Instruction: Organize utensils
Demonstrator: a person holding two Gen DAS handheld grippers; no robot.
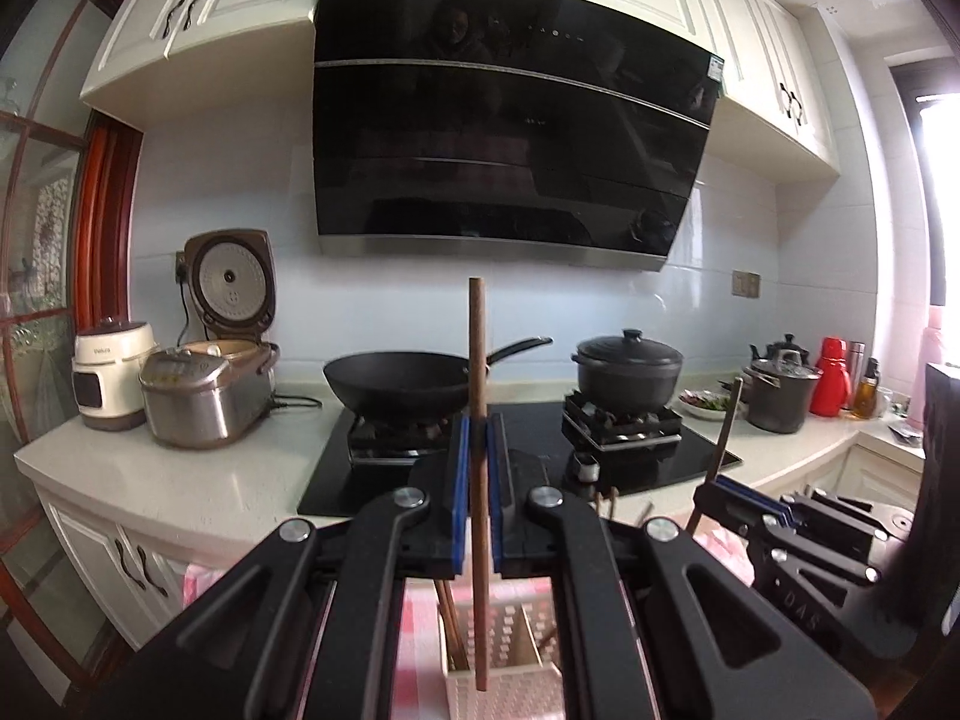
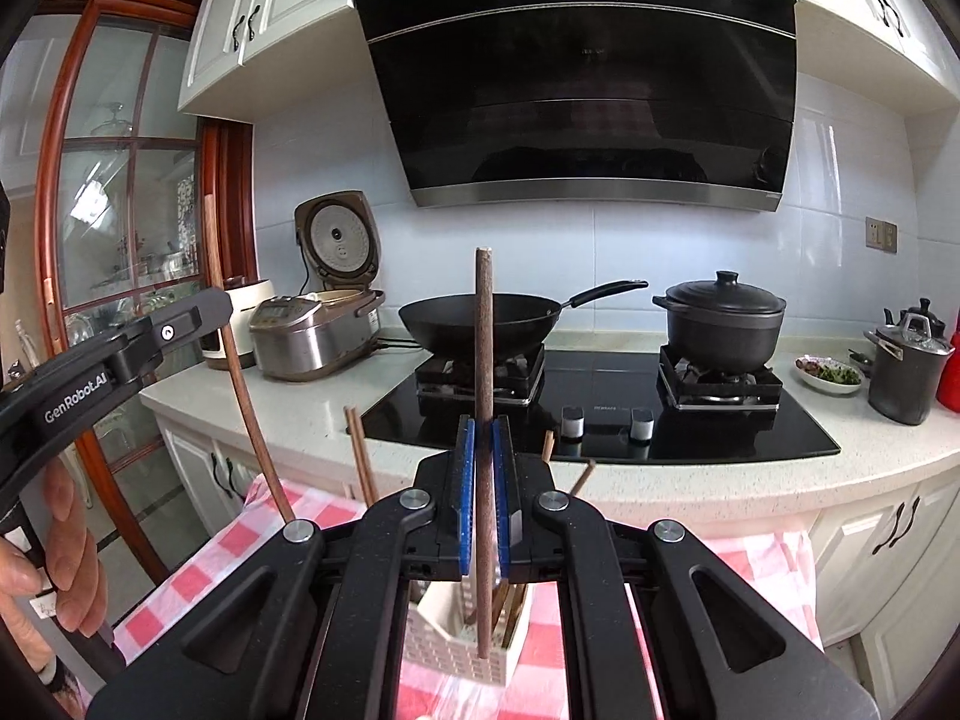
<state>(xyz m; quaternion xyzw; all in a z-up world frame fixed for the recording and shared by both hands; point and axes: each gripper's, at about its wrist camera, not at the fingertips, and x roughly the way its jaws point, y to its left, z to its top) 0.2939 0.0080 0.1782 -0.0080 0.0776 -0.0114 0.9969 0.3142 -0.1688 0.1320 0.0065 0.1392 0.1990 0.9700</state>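
**Both grippers clamped on a chopstick each, above the utensil basket**

Left chopstick [image 1: 478,396]: brown wood, held near upright between the blue fingers [image 1: 461,498] of the left gripper [image 1: 478,501]. Fingers are closed on it with no visible gap. Its lower tip hangs over the white perforated utensil basket [image 1: 522,693]; whether the tip touches the basket cannot be told.

Right chopstick [image 2: 485,396]: same type, also near upright, clamped between the blue fingers [image 2: 466,498] of the right gripper [image 2: 483,498]. Its lower end sits in front of the basket wall, and contact there is unclear.

In the right wrist view the left gripper shows at the left edge with its chopstick slanting down toward the cloth, and a hand [image 2: 66,558] wraps its handle.

The basket has divided compartments. More brown chopsticks [image 1: 451,630] stand in the left compartment in the left wrist view. Other stick ends [image 2: 362,459] poke up around the right gripper.

The basket stands on a red-and-white checked cloth [image 2: 240,546] covering the surface.

Beyond it is a light stone counter [image 2: 750,480] with a black glass hob [image 2: 600,426]. A black wok [image 2: 480,318] sits on the left burner and a black lidded pot [image 2: 720,324] on the right. A rice cooker [image 2: 312,336] with its lid up stands to the left, and a dark range hood [image 2: 588,78] hangs above.
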